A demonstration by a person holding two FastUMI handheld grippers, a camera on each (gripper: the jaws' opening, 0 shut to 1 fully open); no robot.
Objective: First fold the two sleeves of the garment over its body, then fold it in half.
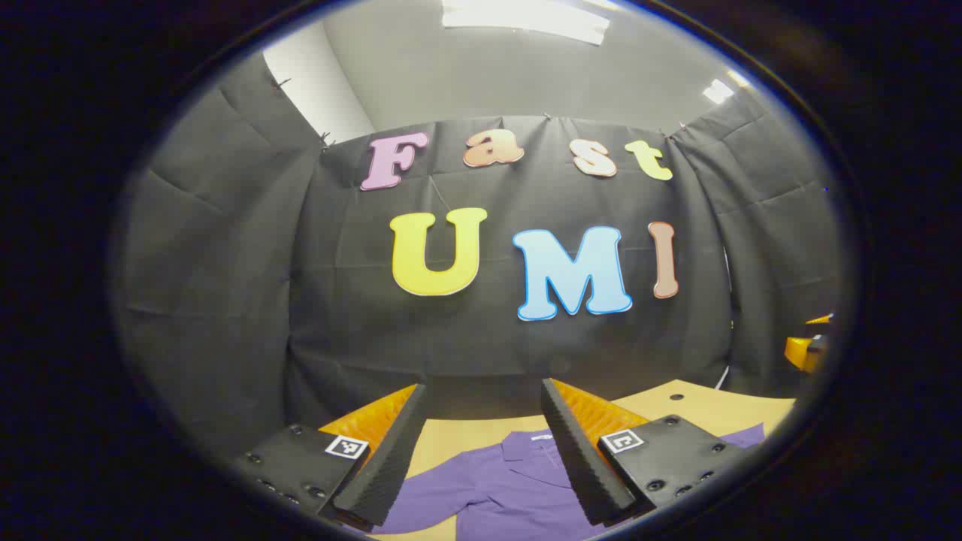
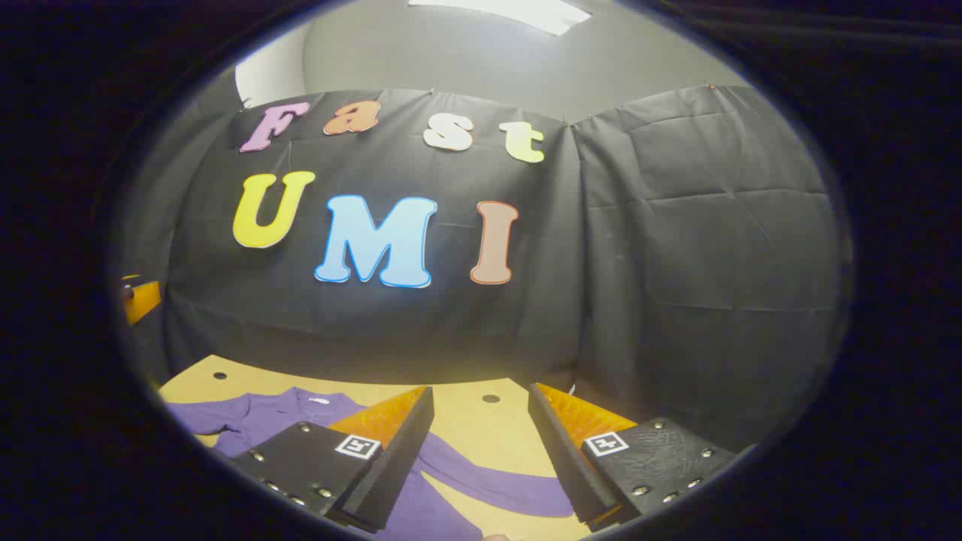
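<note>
With both the left tool [image 1: 481, 451] and the right tool [image 2: 477, 454] spread empty above the purple garment [image 1: 500, 488] lying flat on the table [image 2: 466, 421] at the frame's bottom, you risk pinching its body along with a sleeve [image 2: 488, 481].

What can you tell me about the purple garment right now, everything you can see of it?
The purple garment is a soft, collared shirt lying flat on the tan table, collar toward the booth wall. In the right gripper view one sleeve stretches out sideways on the tabletop, not yet folded over the body. The open left gripper and open right gripper sit above it; whether either touches it is unclear.
</note>
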